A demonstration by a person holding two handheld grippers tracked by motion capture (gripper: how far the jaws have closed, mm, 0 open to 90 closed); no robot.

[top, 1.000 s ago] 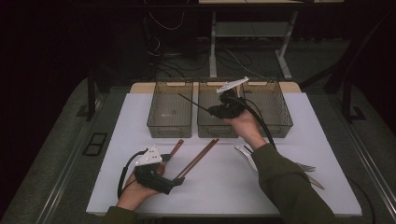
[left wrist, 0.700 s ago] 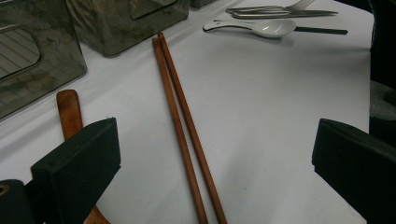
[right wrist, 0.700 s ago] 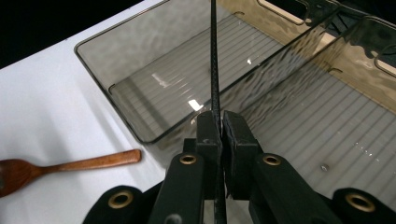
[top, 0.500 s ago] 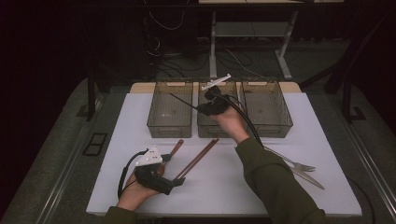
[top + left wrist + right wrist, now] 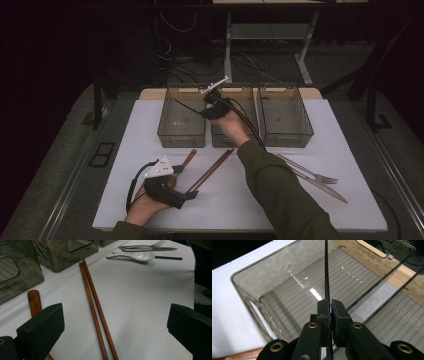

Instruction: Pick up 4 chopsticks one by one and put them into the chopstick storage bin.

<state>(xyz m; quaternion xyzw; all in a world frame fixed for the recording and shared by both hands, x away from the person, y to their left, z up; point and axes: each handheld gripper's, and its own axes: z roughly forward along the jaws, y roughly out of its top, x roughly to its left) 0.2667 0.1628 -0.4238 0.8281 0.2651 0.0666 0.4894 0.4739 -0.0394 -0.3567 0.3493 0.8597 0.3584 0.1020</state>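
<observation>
Dark floor and cables surround a white table (image 5: pixel 350 150) that takes up the lower half of the high view. Three clear bins stand in a row across the middle of that view: the left bin (image 5: pixel 181 135), the middle bin (image 5: pixel 226 141) and the right bin (image 5: pixel 286 135), touching or nearly so.

Right of centre, a green sleeve (image 5: pixel 280 185) rises from the bottom edge to the right gripper (image 5: pixel 209 106), which hangs over the seam between the left and middle bins. In the right gripper view its jaws are pressed together on a thin black stick (image 5: pixel 326 272), most likely a chopstick. The stick passes straight between the pads and runs on toward the top of that frame, over the ribbed floor of a bin; in the high view it slants up and left from the jaws above the left bin.

At lower left of the high view, the left gripper (image 5: pixel 192 196) rests on the table with its jaws spread wide and nothing between the pads. A pair of brown chopsticks (image 5: pixel 96 307) lies on the table in the gap between them, nearer the left jaw in the left gripper view, with a brown wooden handle (image 5: pixel 34 301) beside that jaw.

Toward the lower right of the high view lie a fork (image 5: pixel 315 175) and a knife (image 5: pixel 325 187); a white spoon (image 5: pixel 140 256) shows at the top of the left gripper view.
</observation>
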